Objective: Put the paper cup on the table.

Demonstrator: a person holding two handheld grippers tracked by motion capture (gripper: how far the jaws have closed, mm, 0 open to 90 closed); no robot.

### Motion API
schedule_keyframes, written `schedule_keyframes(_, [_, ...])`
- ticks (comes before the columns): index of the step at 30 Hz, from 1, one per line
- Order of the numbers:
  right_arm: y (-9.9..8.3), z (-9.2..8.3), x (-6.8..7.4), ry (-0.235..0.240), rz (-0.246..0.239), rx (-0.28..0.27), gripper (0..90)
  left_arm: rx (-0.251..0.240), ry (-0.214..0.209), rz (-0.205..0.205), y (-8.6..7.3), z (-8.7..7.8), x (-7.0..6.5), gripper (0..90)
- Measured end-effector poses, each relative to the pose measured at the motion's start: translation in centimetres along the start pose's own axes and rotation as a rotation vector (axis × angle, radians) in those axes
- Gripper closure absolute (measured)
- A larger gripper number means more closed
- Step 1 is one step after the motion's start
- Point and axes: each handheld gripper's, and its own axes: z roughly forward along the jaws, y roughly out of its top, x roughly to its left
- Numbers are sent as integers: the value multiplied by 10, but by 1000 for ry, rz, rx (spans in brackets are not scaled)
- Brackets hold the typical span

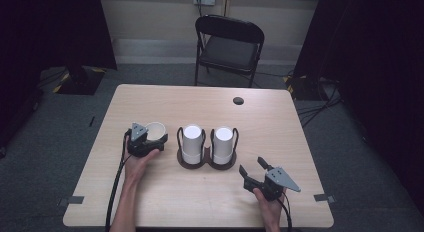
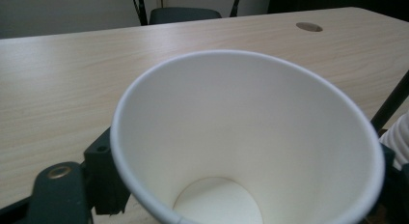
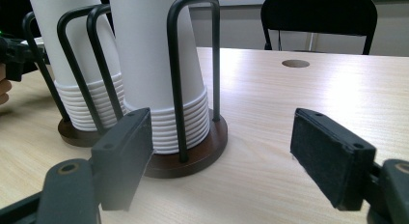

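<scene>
High view: left gripper (image 1: 151, 142) holds one cup (image 1: 155, 130).
Right gripper (image 1: 253, 168) gapes empty; both stacks (image 1: 192, 143) sit in the holder (image 1: 207, 164).

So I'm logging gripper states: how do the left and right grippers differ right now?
The left gripper is shut on a single paper cup, mouth up and empty; the right gripper is open and holds nothing. The left sits beside the cup holder, the right lower, nearer the table's front edge. Both are hand-held, black, with grey plates.
</scene>
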Motion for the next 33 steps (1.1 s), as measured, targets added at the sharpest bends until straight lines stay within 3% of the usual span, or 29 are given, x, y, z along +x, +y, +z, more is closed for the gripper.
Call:
schedule_keyframes(6, [0,0,0,-2,3,3,225,-19,-9,0,-6,-3,2,156])
schedule_keyframes(10, [0,0,0,-3,1,4,225,-4,6,-11,-8,-6,2,156])
schedule_keyframes(15, [0,0,0,-5,5,5,226,9,41,19,-8,-14,-4,158])
schedule_keyframes(19, [0,0,0,-8,1,3,231,33,41,-4,-14,-16,-3,159])
schedule_keyframes(20, [0,0,0,-7,2,3,231,42,51,18,-13,-19,-3,159])
schedule_keyframes(21, [0,0,0,-8,2,3,231,22,52,0,-13,-19,-5,159])
schedule_keyframes(22, [0,0,0,-8,2,3,231,33,56,16,-12,-23,-5,159])
schedule_keyframes(25, [0,-1,0,-10,2,1,230,2,61,-6,-14,-30,-7,159])
schedule_keyframes(29, [0,-1,0,-8,3,1,230,-17,76,-5,-16,-41,-11,160])
schedule_keyframes(33, [0,-1,0,-10,4,0,229,-50,61,8,-18,-54,-16,155])
